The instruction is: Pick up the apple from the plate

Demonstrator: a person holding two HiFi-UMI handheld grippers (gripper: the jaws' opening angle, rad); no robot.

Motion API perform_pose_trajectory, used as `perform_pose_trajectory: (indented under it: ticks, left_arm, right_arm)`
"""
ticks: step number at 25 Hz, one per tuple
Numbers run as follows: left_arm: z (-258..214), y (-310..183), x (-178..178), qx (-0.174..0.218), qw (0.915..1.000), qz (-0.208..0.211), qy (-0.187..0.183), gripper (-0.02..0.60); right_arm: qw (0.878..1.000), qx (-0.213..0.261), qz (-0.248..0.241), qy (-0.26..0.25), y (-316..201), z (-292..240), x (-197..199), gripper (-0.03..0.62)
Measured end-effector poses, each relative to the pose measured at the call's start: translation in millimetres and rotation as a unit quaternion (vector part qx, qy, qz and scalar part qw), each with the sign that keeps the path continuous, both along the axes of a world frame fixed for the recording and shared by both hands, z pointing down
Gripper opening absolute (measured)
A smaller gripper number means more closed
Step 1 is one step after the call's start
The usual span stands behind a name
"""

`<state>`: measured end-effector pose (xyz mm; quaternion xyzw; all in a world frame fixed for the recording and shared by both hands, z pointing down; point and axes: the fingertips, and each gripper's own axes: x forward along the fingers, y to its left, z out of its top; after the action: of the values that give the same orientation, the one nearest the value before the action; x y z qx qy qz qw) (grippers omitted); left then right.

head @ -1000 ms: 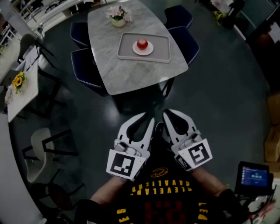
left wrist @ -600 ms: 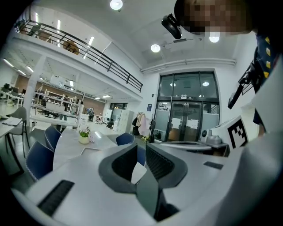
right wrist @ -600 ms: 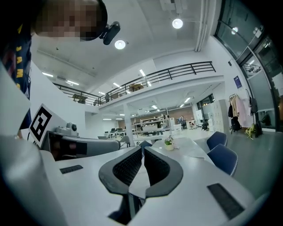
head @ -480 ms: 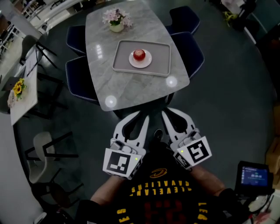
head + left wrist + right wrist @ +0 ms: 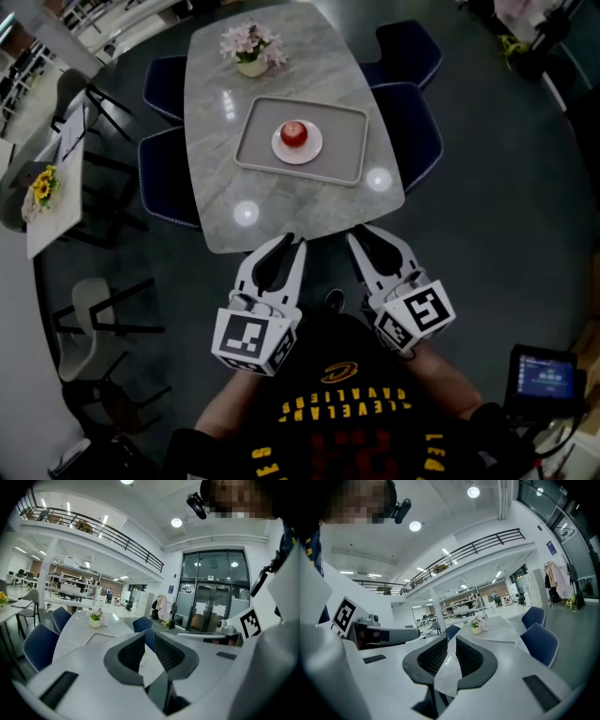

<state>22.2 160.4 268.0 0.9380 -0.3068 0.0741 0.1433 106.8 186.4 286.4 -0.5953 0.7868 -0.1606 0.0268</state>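
In the head view a red apple [image 5: 294, 133] sits on a small white plate [image 5: 315, 150], which rests on a grey tray [image 5: 343, 141] on a marble table [image 5: 281, 206]. My left gripper [image 5: 292, 244] and right gripper [image 5: 360, 236] are held side by side close to the person's chest. Their tips are just short of the table's near edge, well away from the apple. Both are shut with nothing in them. In the gripper views, the left gripper [image 5: 149, 645] and right gripper [image 5: 451, 654] point along the tabletop, and the apple is hidden behind the jaws.
A flower pot [image 5: 250, 45] stands at the table's far end, beyond the tray. Dark blue chairs flank the table on the right [image 5: 417, 127] and left [image 5: 164, 178]. A side table with a sunflower [image 5: 42, 187] and a pale chair [image 5: 89, 323] are to the left.
The view has closed in on the table, so its near edge now lies right in front of both gripper tips. Both grippers stay shut and empty.
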Motion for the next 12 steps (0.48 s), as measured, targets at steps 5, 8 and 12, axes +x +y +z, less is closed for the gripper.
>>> perform_pose_trajectory:
  ticks: [5, 8, 12]
  left_arm:
    - [20.0, -28.3, 0.1, -0.036, 0.9991, -0.024, -0.005, 0.062]
    - [34.8, -50.4, -1.5, -0.069, 0.9971, -0.033, 0.000, 0.063]
    - [56.9, -80.4, -0.1, -0.120, 0.9922, -0.033, 0.009, 0.063]
  right_arm:
    - [1.000, -0.017, 0.003, -0.008, -16.3, 18.6, 20.3, 0.041]
    - [1.000, -0.024, 0.009, -0.009, -29.4, 26.4, 31.5, 0.041]
    - [0.999, -0.040, 0.021, -0.015, -49.8, 37.9, 46.4, 0.041]
